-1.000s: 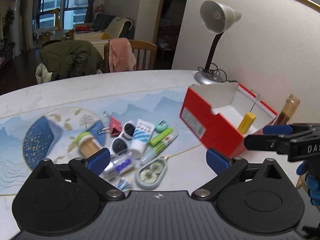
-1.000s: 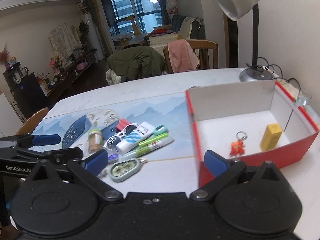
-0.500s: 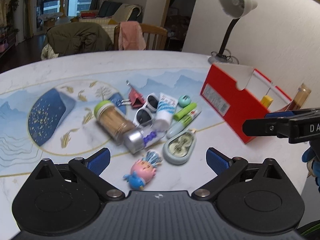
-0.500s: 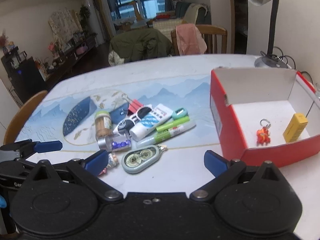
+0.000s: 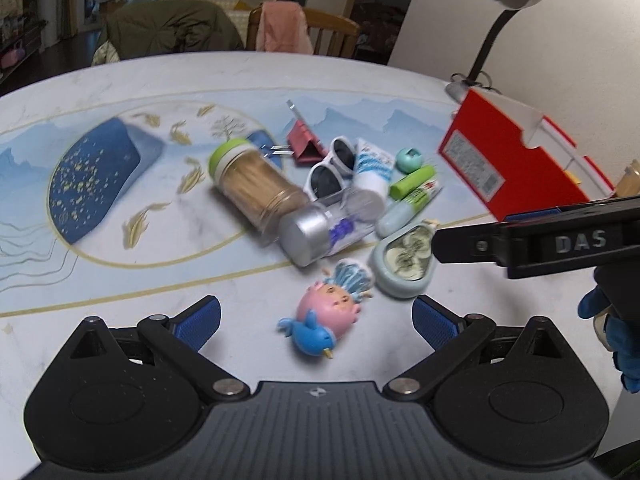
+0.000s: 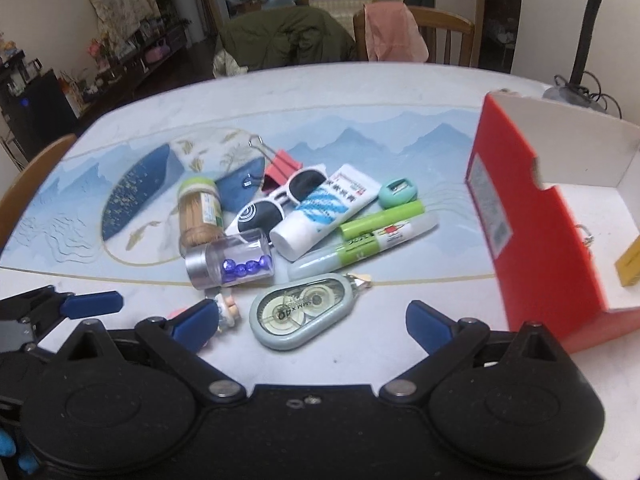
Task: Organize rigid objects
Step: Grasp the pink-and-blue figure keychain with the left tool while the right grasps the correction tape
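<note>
A pile of small items lies on the table: a toothpick jar [image 5: 256, 184], a clear bead vial [image 6: 230, 264], white sunglasses [image 6: 280, 200], a white tube [image 6: 324, 210], green glue sticks [image 6: 372, 238], a teal sharpener [image 6: 398, 193], a red binder clip [image 6: 282, 164], a grey correction tape [image 6: 304, 310] and a pink and blue toy [image 5: 324, 314]. My left gripper [image 5: 316, 322] is open, with the toy between its fingers. My right gripper [image 6: 308, 322] is open just in front of the correction tape. A red box [image 6: 532, 236] stands to the right.
The box holds a yellow block [image 6: 630, 266] and a keyring. A desk lamp [image 5: 504, 8] stands behind the box by the wall. Wooden chairs with clothes [image 6: 396, 32] stand at the table's far edge. The right gripper shows in the left wrist view [image 5: 540, 240].
Both grippers have moved forward and down towards the pile, so the items look larger. The pink toy has come between the left fingers. Both stay open.
</note>
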A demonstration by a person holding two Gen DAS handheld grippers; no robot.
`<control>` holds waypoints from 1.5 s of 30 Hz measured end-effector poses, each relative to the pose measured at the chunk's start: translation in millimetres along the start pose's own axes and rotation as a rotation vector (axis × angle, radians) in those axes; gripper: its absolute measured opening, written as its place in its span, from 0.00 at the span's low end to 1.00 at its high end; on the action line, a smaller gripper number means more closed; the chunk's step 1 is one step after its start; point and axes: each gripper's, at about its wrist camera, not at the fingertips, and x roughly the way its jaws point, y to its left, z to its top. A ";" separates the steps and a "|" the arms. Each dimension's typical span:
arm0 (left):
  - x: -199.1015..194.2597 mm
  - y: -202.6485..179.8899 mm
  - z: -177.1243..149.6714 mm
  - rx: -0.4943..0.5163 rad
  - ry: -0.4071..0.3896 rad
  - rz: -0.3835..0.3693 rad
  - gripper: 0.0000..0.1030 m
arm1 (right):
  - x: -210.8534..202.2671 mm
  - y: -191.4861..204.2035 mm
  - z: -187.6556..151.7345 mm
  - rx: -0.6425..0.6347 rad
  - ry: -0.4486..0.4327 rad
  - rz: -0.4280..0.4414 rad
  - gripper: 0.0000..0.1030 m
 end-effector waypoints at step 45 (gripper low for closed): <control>26.3 -19.2 -1.3 0.106 0.017 0.017 0.56 | 39.9 -22.3 -17.0 0.013 0.040 -0.155 0.69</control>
